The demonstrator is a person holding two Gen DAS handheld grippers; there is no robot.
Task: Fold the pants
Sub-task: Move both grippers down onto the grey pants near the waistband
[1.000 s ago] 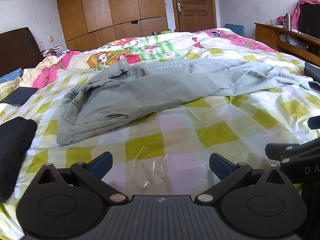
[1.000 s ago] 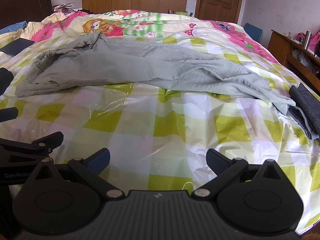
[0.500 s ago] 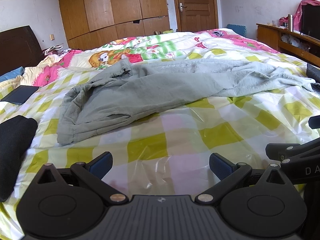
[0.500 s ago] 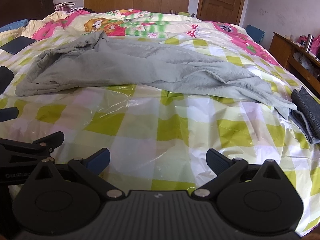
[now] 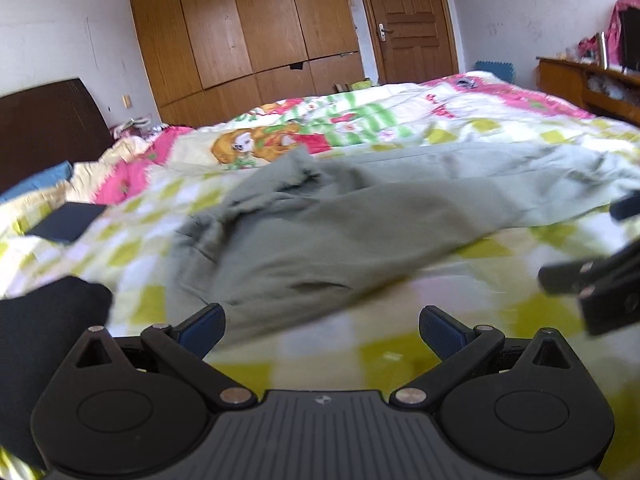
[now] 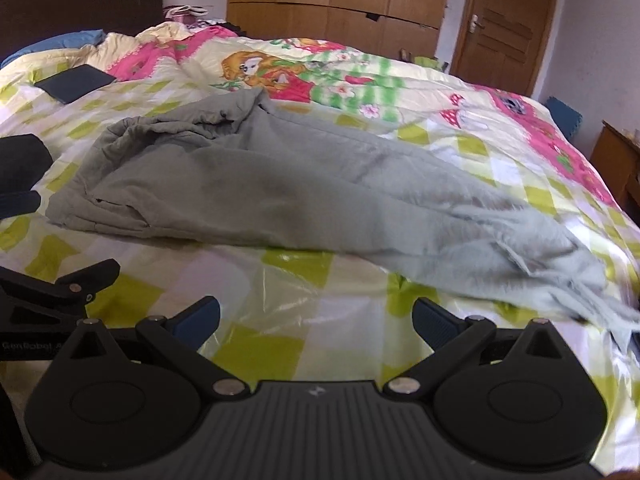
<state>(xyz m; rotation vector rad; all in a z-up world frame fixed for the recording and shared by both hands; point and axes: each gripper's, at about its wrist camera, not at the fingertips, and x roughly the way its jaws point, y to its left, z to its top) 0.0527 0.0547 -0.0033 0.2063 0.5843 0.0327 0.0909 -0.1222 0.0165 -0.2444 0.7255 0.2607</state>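
Note:
Grey-green pants (image 5: 344, 224) lie crumpled across the bed, waistband end to the left, legs trailing right; they also show in the right wrist view (image 6: 288, 192). My left gripper (image 5: 320, 330) is open and empty, its left fingertip just at the near edge of the waist end. My right gripper (image 6: 316, 322) is open and empty, above bare bedcover a short way in front of the pants' middle. The leg ends (image 6: 580, 280) lie at the right.
The bed has a yellow-checked plastic cover (image 6: 280, 288) and a cartoon quilt (image 6: 304, 68) behind. A black garment (image 5: 44, 320) lies at the left, a dark flat item (image 6: 74, 82) near the headboard. Wardrobe (image 5: 248, 32) and door stand behind; a wooden desk (image 5: 588, 84) at right.
Both grippers have moved forward toward the pants, which now look larger and closer. The right view has swung left. Both grippers stay open.

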